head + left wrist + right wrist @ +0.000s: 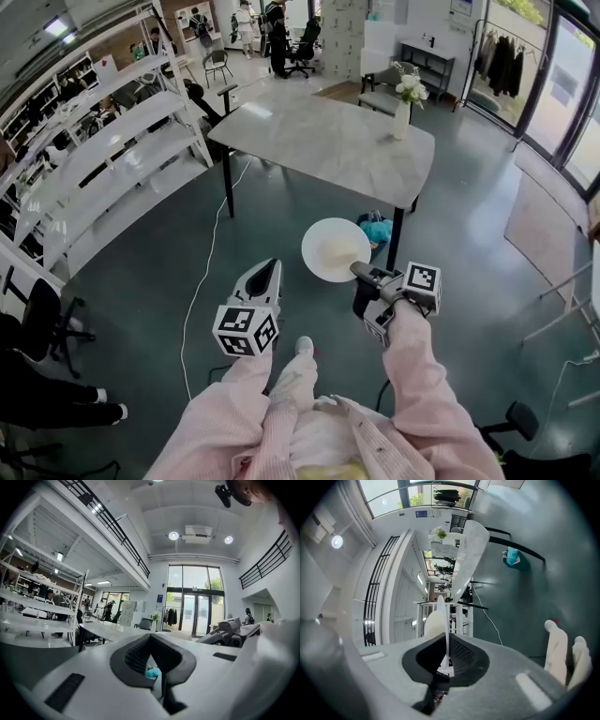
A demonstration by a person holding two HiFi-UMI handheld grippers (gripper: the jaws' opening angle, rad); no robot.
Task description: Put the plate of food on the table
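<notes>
Marble surface (319, 141) was seen ahead; plate of food (330, 246) was held by rim in right gripper (359, 272), short of near edge. Left gripper (272, 266): closed, empty. Plate was best kept level thru set-down.

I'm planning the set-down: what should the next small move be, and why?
Probably carry the plate forward toward the table, keeping it level. The right gripper is shut on its rim, and the plate hangs over the floor, short of the table's near edge. The tabletop there looks bare; the vase stands near the far edge.
</notes>
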